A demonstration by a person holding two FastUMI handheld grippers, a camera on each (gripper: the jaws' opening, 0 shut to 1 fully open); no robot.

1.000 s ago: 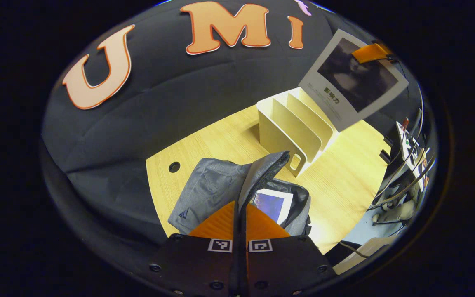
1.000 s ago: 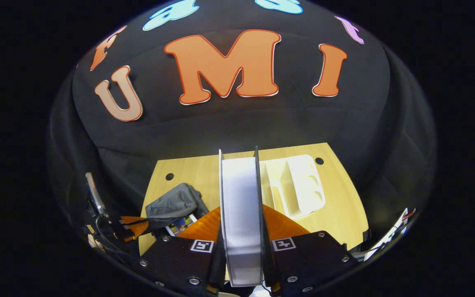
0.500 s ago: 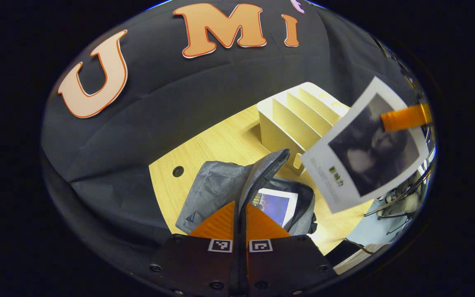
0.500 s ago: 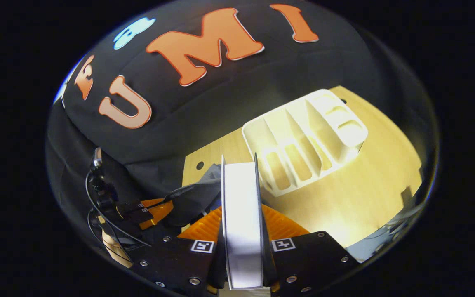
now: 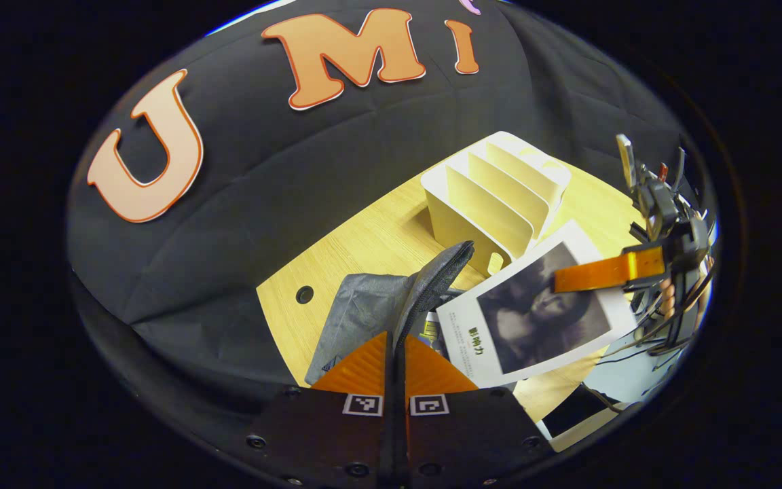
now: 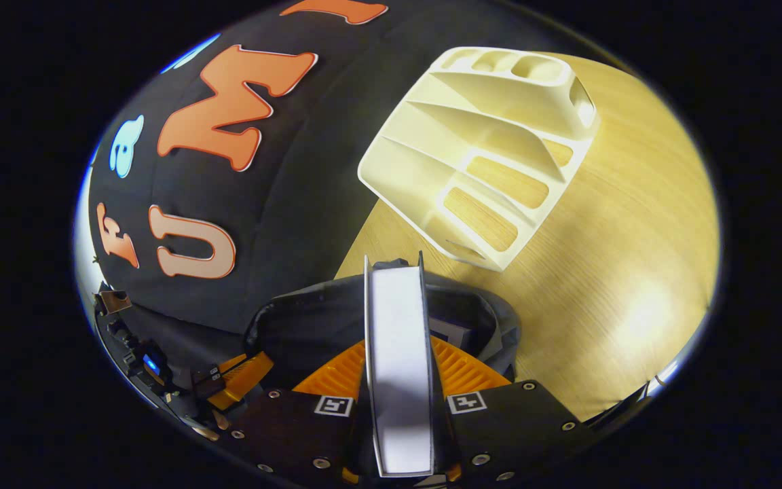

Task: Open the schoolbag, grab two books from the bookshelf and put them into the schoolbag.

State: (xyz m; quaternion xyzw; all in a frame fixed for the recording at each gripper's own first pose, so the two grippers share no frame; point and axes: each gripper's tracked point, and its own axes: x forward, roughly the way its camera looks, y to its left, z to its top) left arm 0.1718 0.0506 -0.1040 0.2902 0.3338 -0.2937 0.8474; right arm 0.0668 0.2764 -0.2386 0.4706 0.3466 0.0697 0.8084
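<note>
On the desk (image 6: 608, 272) lay one grey schoolbag (image 5: 370, 309), its mouth held open. The left gripper (image 5: 396, 353) had its jaws pressed together on the bag's flap (image 5: 442, 275). The right gripper (image 6: 398, 370) pinched one book (image 6: 398, 367) between its jaws, spine end forward, hanging over the open bag. One white bookshelf (image 6: 493, 142) stood near, all its slots bare.

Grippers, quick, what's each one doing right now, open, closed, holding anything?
Left gripper: closed, pinching the schoolbag flap.
Right gripper: closed on a book, over the open bag.
</note>
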